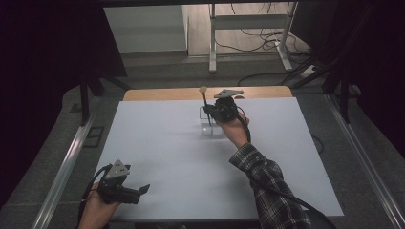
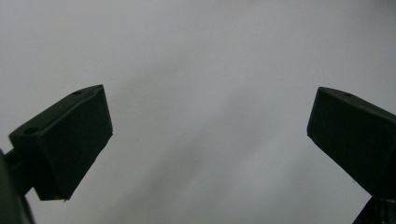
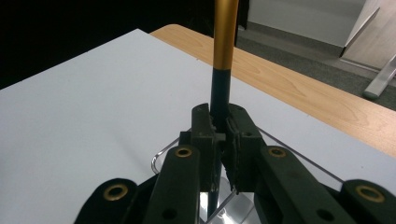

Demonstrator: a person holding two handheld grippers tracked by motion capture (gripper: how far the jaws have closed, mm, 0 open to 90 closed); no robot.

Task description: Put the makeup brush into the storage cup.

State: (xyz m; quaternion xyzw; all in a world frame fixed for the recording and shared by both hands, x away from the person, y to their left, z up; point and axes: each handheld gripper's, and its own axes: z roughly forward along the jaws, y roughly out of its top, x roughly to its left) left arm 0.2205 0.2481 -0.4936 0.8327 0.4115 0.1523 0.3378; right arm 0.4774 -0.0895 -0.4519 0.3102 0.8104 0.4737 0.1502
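Observation:
My right gripper (image 1: 210, 111) (image 3: 223, 140) is shut on a brush (image 1: 206, 101) (image 3: 221, 51) with a black handle, a gold ferrule and a pale round tip. The brush stands nearly upright, its lower end inside a clear plastic box (image 1: 211, 128) (image 3: 161, 156) at the far middle of the white table top (image 1: 167, 157). At the front left corner my left gripper (image 1: 139, 192) (image 2: 210, 135) lies low over the table. Its jaws are wide open, with only the bare white surface between its fingers (image 2: 70, 140).
A wooden strip (image 1: 162, 94) runs along the table's far edge. Metal rails (image 1: 64, 167) flank the table on both sides. Beyond it are a white frame's legs (image 1: 212, 52) and cables on the floor. A plaid sleeve (image 1: 267, 186) crosses the front right.

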